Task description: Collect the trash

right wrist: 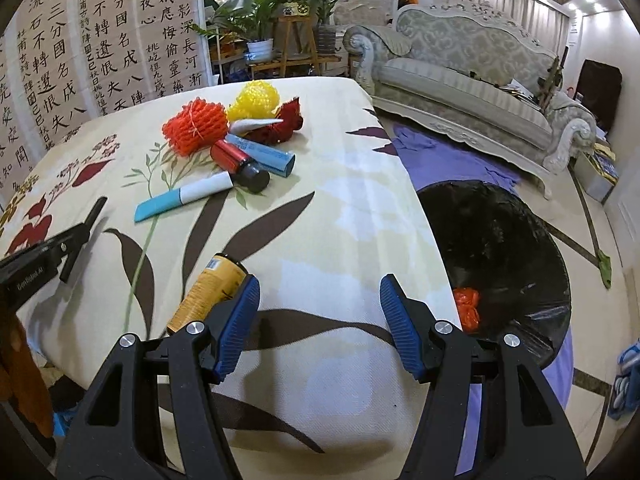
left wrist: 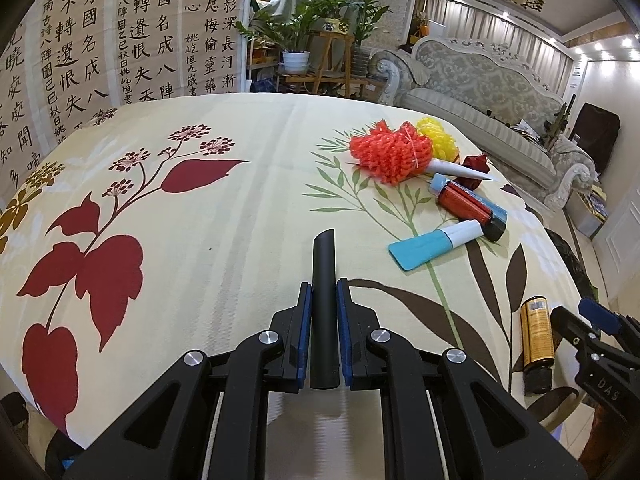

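My left gripper (left wrist: 324,294) is shut on a black tube (left wrist: 323,280) that sticks out forward over the floral tablecloth (left wrist: 240,184); it also shows in the right wrist view (right wrist: 86,224). My right gripper (right wrist: 316,300) is open and empty, its left pad beside an amber bottle (right wrist: 208,292) lying on the cloth; the bottle also shows in the left wrist view (left wrist: 536,340). Farther off lies a pile: orange foam net (right wrist: 194,126), yellow foam net (right wrist: 256,100), red bottle (right wrist: 236,162), blue-white tube (right wrist: 184,198), blue box (right wrist: 268,156), red wrapper (right wrist: 286,120).
A black-lined trash bin (right wrist: 500,248) stands on the floor right of the table with an orange bag (right wrist: 468,304) inside. A purple cloth (right wrist: 440,160) lies on the floor. A sofa (right wrist: 460,76) and potted plants (right wrist: 260,36) stand behind.
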Demonstrator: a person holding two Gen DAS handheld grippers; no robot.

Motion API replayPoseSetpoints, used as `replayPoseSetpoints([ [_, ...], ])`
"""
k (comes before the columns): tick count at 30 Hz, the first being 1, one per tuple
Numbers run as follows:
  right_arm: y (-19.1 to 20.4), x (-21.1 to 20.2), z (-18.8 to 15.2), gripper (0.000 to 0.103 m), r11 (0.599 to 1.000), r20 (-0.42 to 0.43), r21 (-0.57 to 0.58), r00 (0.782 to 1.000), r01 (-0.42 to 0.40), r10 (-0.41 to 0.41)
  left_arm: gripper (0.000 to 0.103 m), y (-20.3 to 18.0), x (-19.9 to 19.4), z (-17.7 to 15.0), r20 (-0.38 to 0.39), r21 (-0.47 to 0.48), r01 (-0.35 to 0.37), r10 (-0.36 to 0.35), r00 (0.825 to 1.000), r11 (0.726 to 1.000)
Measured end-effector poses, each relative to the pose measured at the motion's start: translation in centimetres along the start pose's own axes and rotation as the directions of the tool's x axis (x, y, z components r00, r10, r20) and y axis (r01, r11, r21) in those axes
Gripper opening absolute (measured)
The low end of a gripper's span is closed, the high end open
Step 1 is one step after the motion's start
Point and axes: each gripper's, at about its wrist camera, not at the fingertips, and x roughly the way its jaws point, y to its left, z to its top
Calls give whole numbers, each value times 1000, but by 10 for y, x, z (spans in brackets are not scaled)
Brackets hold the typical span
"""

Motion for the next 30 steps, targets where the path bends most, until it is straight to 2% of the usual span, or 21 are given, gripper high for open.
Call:
replayPoseSetpoints([
  [8, 33, -4, 6, 61, 996, 4, -35, 996, -85, 85, 13, 7, -3, 0, 6, -14, 4, -4, 1000, 1000],
  [15, 58, 8, 7, 61, 989, -31, -71, 991, -129, 128, 13, 15, -2, 0, 4, -29, 2, -2, 1000, 1000],
  [18, 65, 5, 11, 61, 987, -20, -76, 990, -144, 143, 13, 19, -2, -1, 4, -37, -1, 1, 1000, 999],
  [30, 125, 13, 30, 61, 956, -25, -147, 967, -254, 253, 13, 56, -10, 3, 26, -77, -60, 62, 998, 995],
])
